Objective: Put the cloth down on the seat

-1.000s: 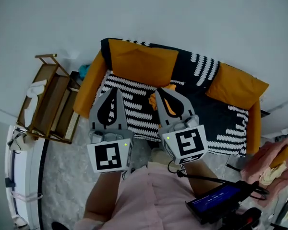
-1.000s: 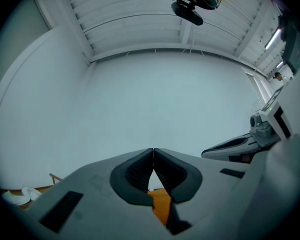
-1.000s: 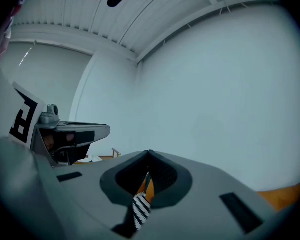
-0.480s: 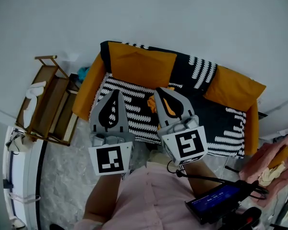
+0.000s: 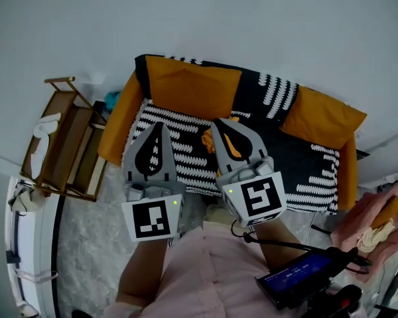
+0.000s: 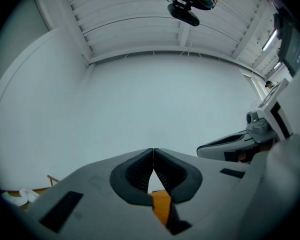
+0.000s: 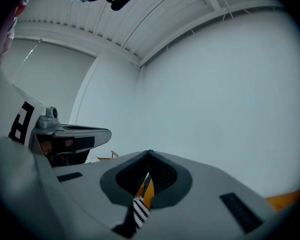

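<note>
A small orange cloth (image 5: 208,140) lies crumpled on the black-and-white patterned seat (image 5: 179,132) of a sofa, partly hidden behind my right gripper (image 5: 217,122). That gripper hovers over it with its jaws closed tip to tip and nothing held. In the right gripper view, orange and striped fabric show through the slit behind the right gripper's (image 7: 149,154) tips. My left gripper (image 5: 158,124) is held alongside, over the seat's left part, and is shut and empty. In its own view the left gripper (image 6: 153,150) points at the white wall.
Orange cushions stand at the sofa's back (image 5: 192,88) and right end (image 5: 322,118). A wooden rack (image 5: 63,141) stands left of the sofa. Pink fabric (image 5: 378,214) lies at the far right. A black device with a blue screen (image 5: 304,275) hangs near my right arm.
The head view has shifted a little, so the sofa sits slightly further left in the picture. Both grippers keep their pose and stay shut.
</note>
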Motion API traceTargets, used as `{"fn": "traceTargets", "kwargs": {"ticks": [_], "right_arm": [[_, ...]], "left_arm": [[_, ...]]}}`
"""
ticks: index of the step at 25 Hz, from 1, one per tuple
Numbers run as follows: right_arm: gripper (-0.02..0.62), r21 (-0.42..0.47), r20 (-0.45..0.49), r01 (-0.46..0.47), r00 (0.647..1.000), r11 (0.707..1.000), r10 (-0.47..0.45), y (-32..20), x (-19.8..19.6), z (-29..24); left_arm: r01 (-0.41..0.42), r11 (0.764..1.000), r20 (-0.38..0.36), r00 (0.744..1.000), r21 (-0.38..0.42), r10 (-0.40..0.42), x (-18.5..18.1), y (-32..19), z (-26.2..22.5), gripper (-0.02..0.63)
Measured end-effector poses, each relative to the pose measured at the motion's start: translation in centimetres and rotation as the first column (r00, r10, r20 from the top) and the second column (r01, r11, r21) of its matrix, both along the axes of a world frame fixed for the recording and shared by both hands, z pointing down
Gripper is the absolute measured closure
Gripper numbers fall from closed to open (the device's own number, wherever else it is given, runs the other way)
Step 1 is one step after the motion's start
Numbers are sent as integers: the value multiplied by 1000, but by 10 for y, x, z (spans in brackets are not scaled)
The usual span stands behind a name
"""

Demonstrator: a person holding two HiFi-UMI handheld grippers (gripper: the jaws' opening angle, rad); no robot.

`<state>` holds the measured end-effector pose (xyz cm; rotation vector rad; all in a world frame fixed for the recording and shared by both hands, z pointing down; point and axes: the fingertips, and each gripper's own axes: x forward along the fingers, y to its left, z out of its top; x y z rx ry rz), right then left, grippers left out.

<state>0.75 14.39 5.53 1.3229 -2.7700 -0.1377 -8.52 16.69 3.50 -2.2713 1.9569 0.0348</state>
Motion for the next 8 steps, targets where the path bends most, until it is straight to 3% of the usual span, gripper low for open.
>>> {"fn": "traceTargets", "kwargs": {"ticks": [8], "right_arm": [[595,-16,-12,-1,1000,1000,1,-4,-8,-1]], "left_arm": [[0,1000,-7,1000,-1,0,-8,-4,-4,595]]}}
